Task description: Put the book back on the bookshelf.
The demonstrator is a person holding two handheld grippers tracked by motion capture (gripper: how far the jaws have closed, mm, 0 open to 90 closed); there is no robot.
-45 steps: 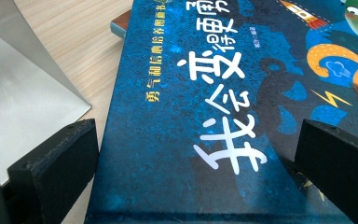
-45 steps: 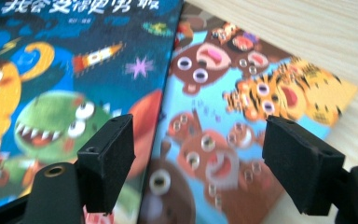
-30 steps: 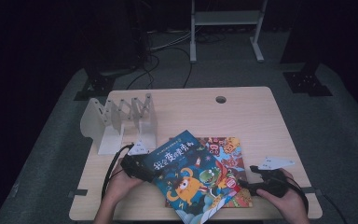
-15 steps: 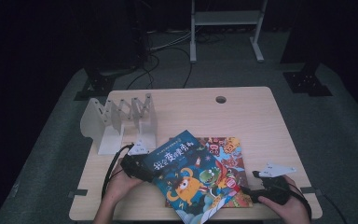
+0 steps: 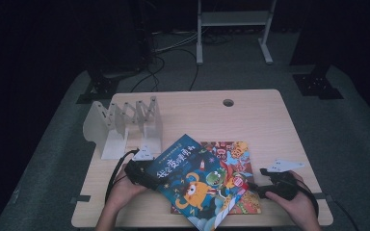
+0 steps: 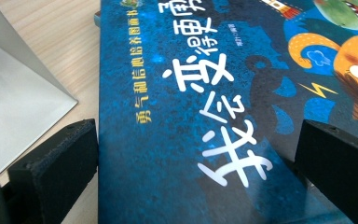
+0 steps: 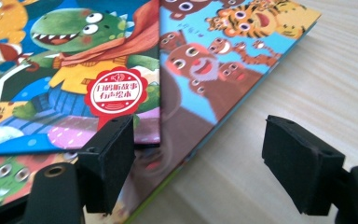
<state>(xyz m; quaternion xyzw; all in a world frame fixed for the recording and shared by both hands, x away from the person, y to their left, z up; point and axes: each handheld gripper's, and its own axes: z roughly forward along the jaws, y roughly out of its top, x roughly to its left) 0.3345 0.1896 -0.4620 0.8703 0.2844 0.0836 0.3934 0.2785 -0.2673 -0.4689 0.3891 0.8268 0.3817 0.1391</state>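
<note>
**Two claws at the picture books**

My left claw (image 5: 150,179) sits at the left edge of the blue picture book (image 5: 192,185), and in the left gripper view its two black pads (image 6: 56,163) stand wide apart, one at either side of the dark blue cover with its white lettering. Whether they press on the book I cannot tell; the jaws are spread, not clamped.

The blue picture book lies tilted near the front of the desk (image 5: 250,120), on top of a second, brightly coloured animal picture book (image 5: 231,151) that sticks out to the right beneath it.

My right claw (image 5: 256,187) is at the right-hand edge of that pair. In the right gripper view its jaws have just been closing a little, yet they stand apart: the left pad (image 7: 109,158) rests over the corner of the covers, the other over bare wood, nothing gripped.

A white folding book rack (image 5: 125,122) stands at the desk's left, just beyond my left hand (image 5: 123,192).
</note>
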